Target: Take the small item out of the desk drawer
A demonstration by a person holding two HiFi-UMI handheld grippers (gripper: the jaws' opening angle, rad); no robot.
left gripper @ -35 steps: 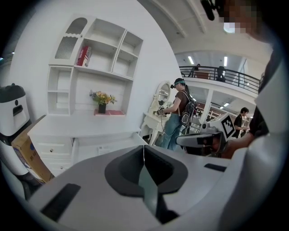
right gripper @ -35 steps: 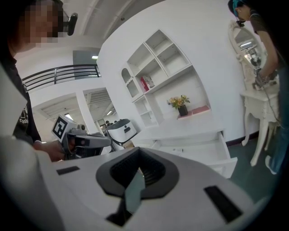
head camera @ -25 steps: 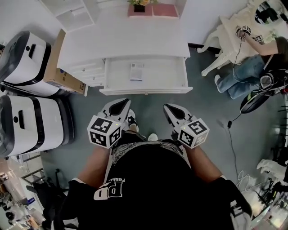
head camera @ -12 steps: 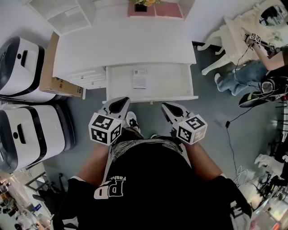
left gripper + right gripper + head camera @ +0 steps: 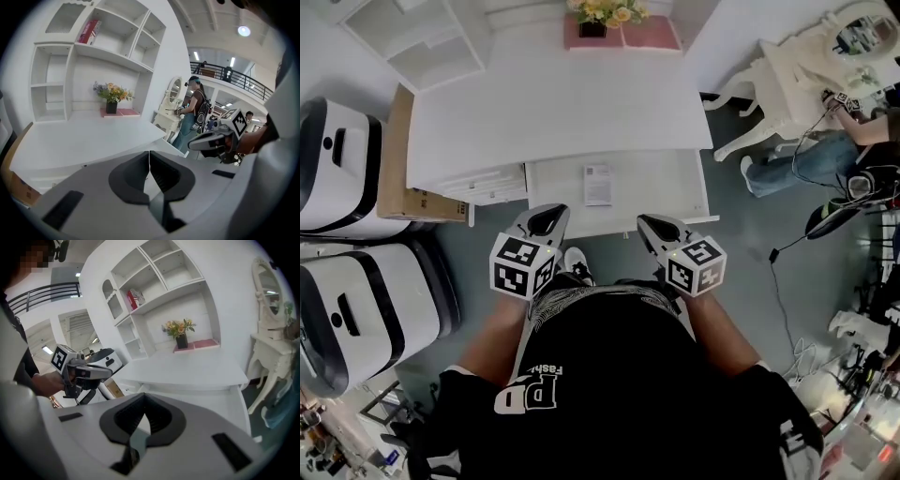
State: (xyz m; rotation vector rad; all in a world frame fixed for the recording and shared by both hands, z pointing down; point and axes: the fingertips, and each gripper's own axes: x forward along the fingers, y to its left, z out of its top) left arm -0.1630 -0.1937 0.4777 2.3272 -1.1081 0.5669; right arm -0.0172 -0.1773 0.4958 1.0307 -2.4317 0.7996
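Observation:
The white desk (image 5: 562, 103) has its drawer (image 5: 661, 187) pulled open toward me. A small white card-like item (image 5: 597, 185) lies flat in the drawer, left of its middle. In the head view my left gripper (image 5: 551, 210) reaches the drawer's front edge, below and left of the item. My right gripper (image 5: 646, 221) sits at the same edge, to the item's right. Both grippers are shut and hold nothing, as the left gripper (image 5: 149, 153) and right gripper (image 5: 143, 395) show in their own views. The item is hidden in both gripper views.
A cardboard box (image 5: 394, 159) leans against the desk's left side, with white machines (image 5: 356, 281) beside it. A flower pot (image 5: 605, 14) and shelves (image 5: 89, 61) stand at the desk's back. At the right are a white dressing table (image 5: 787, 75), a person (image 5: 825, 155) and floor cables (image 5: 783, 309).
I have stepped closer to the desk. Both shut grippers moved forward from short of the drawer to its front edge. The item has not moved in the drawer.

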